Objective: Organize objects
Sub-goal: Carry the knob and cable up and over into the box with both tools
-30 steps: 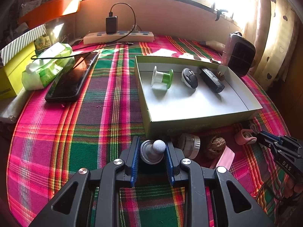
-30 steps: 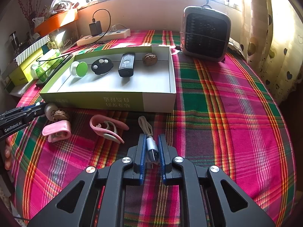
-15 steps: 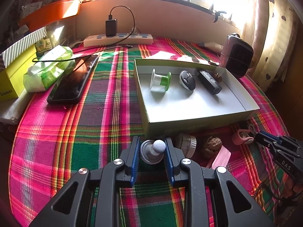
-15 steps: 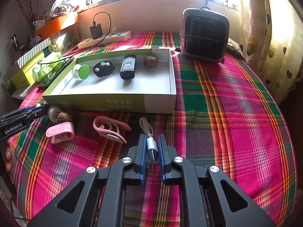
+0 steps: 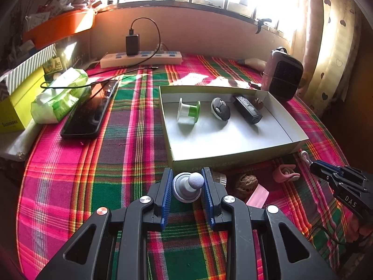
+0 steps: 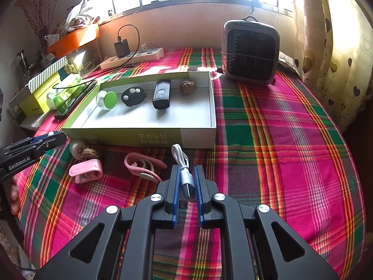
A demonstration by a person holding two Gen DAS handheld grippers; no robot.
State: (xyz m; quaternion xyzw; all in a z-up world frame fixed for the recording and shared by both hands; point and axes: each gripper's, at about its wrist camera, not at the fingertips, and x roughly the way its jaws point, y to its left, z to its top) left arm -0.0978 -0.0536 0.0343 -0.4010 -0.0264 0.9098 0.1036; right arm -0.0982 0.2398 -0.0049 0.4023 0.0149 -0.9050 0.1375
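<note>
The left hand-held gripper (image 5: 187,187) is pinching a small grey knob (image 5: 187,185) just in front of the box (image 5: 233,156), which is sitting on the plaid-covered bench (image 5: 130,140). The knob is looking hard and light, with a ball head on a round base; gripping the base sides is likely keeping it from rolling. The right hand-held gripper (image 6: 186,184) is pressing together on the metal plug of a white cable (image 6: 184,170), its soft cord trailing toward the box; holding the stiff plug probably gives surer control than the limp cord. The box front is carrying Chinese characters, seen upside down, and the grippers are reading "GenRobot.AI" and "DAS".
</note>
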